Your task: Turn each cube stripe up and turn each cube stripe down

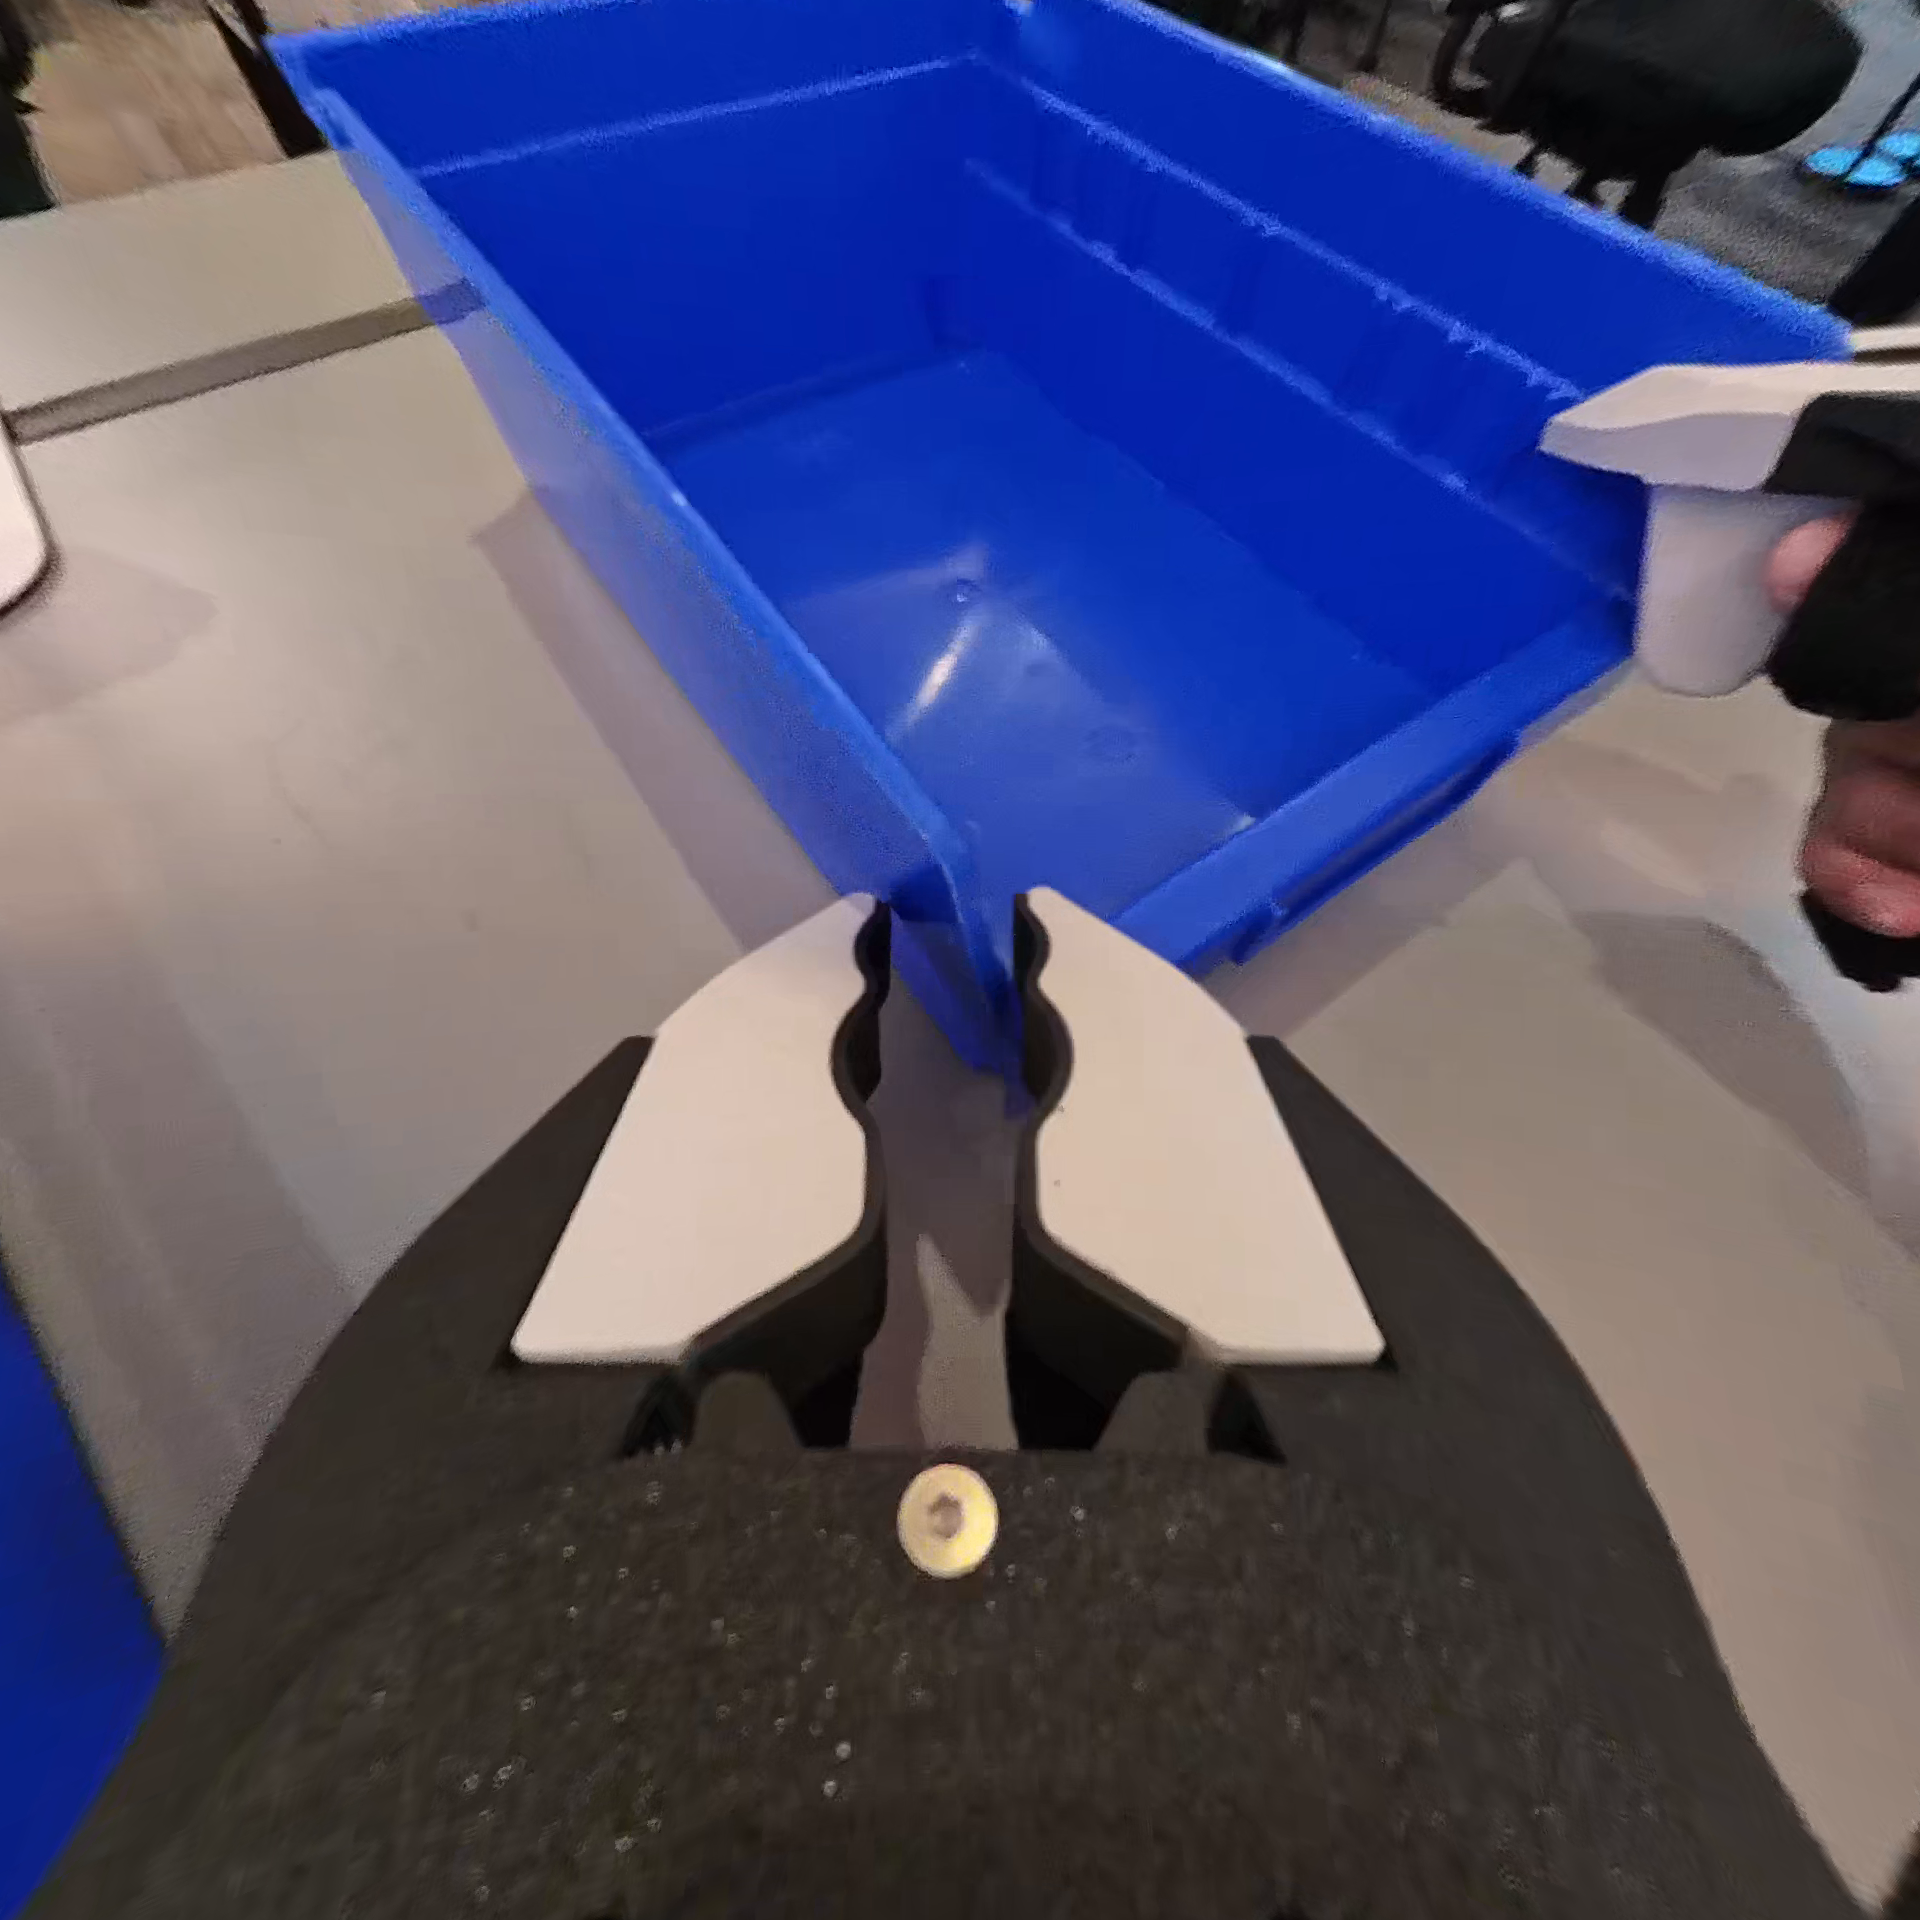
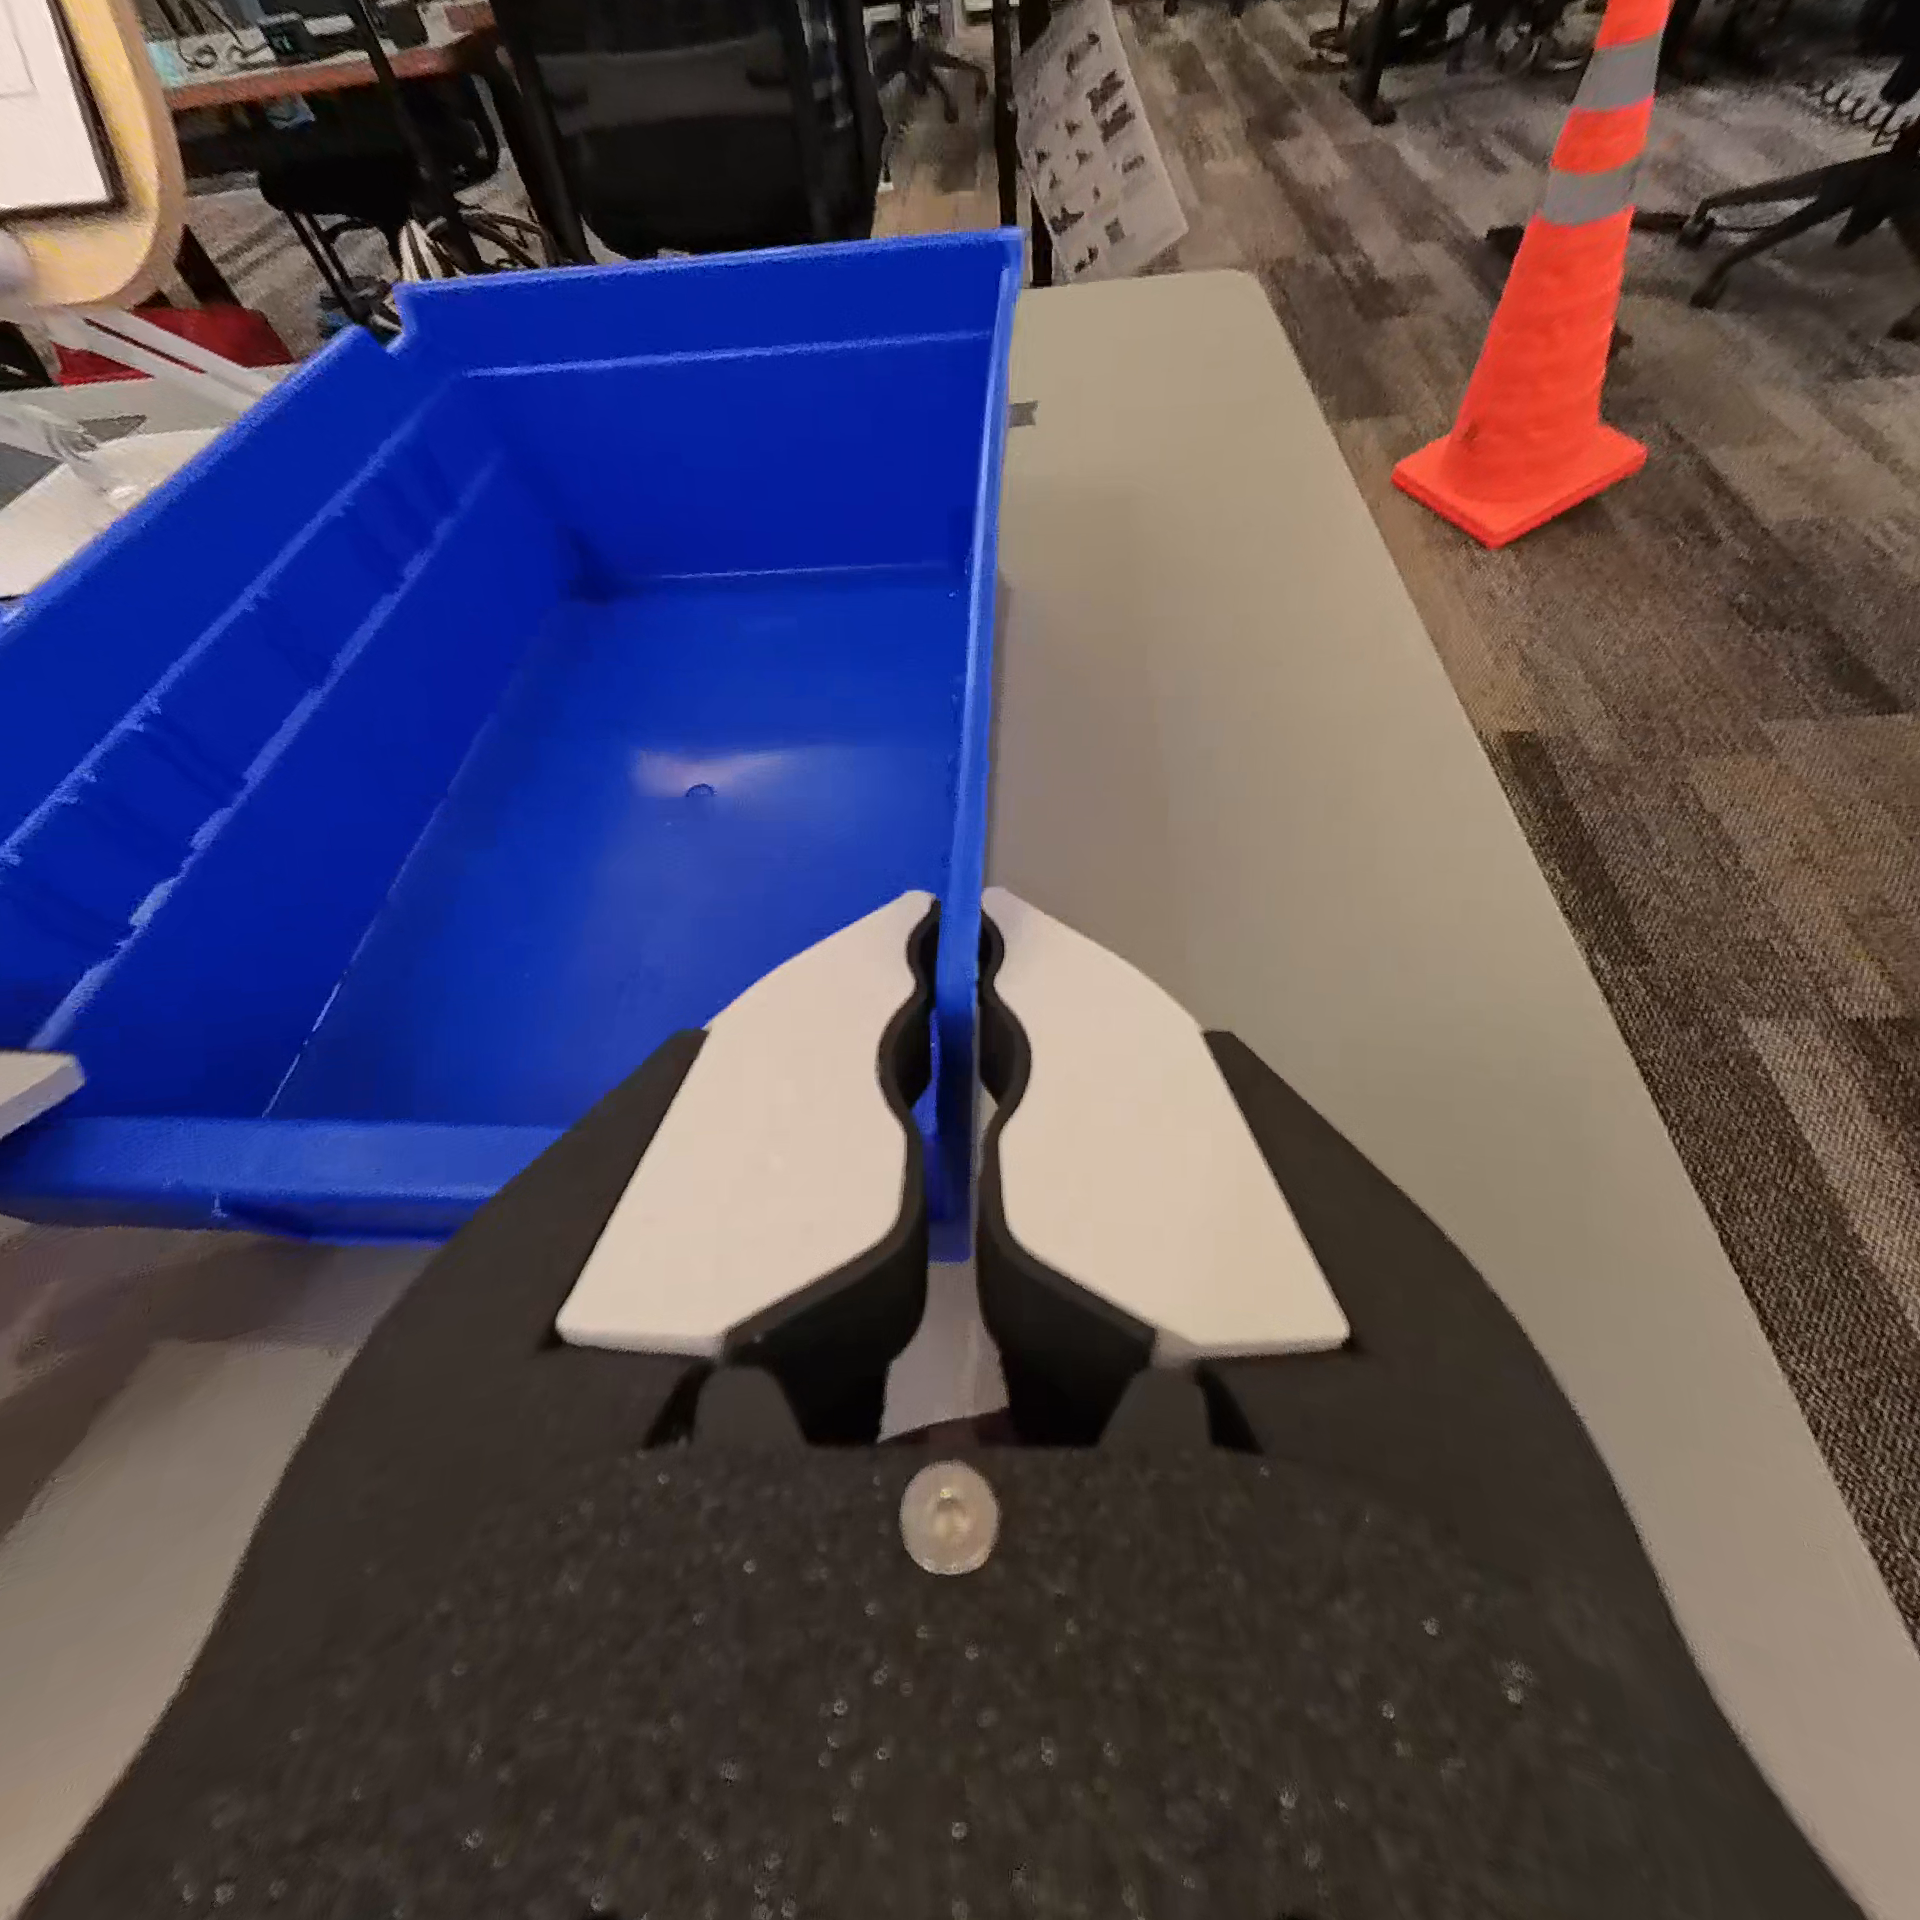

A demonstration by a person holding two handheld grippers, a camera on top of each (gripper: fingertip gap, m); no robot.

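Left wrist view: left gripper (image 1: 951, 925) and right gripper (image 2: 961, 920) each pinch the blue bin's (image 1: 727, 208) wall

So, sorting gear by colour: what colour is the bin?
Solid blue bin, clearest in the right wrist view.

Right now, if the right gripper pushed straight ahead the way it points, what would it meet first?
Nothing new: the right gripper is already clamped on the blue bin's side wall. Going forward, it would likely slide along that wall toward the bin's far corner; depth is unclear.
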